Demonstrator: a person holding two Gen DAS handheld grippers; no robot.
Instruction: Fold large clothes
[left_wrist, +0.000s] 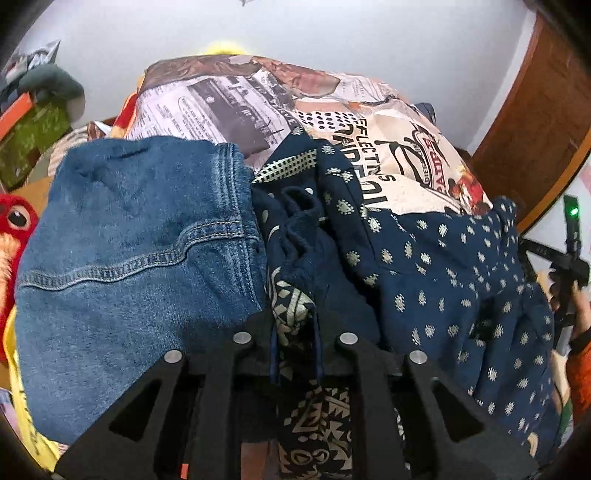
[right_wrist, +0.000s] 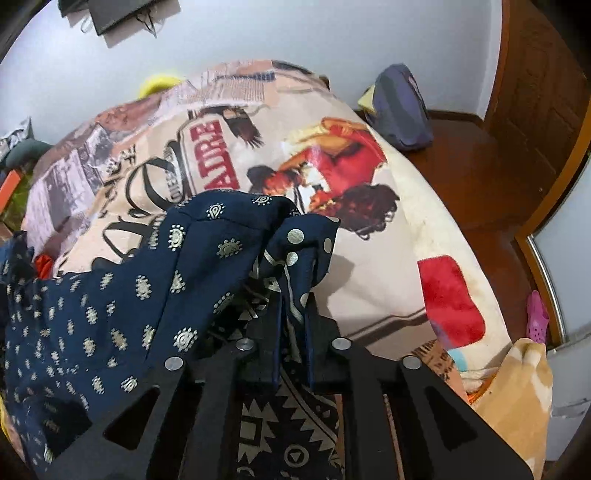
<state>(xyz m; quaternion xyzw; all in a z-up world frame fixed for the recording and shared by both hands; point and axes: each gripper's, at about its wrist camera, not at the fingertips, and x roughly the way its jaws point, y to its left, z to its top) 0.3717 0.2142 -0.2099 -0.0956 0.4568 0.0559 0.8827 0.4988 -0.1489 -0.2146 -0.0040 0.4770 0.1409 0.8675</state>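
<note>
Item: navy printed garment (left_wrist: 443, 280), heaped on the picture-print bedspread (right_wrist: 369, 236).

Edges, room: I see the bedspread's edge falling away at 3 o'clock in the right wrist view, wooden floor (right_wrist: 465, 177) beyond it; bare bedspread lies open at 12 to 2 o'clock. In the left wrist view, folded blue jeans (left_wrist: 129, 258) crowd 9 to 11 o'clock.

Left gripper (left_wrist: 295, 325): jaws nearly closed, pinching the garment's patterned border.

Right gripper (right_wrist: 293, 314): jaws nearly closed on a border fold; cloth bunches at 12 o'clock and drapes toward 9.
</note>
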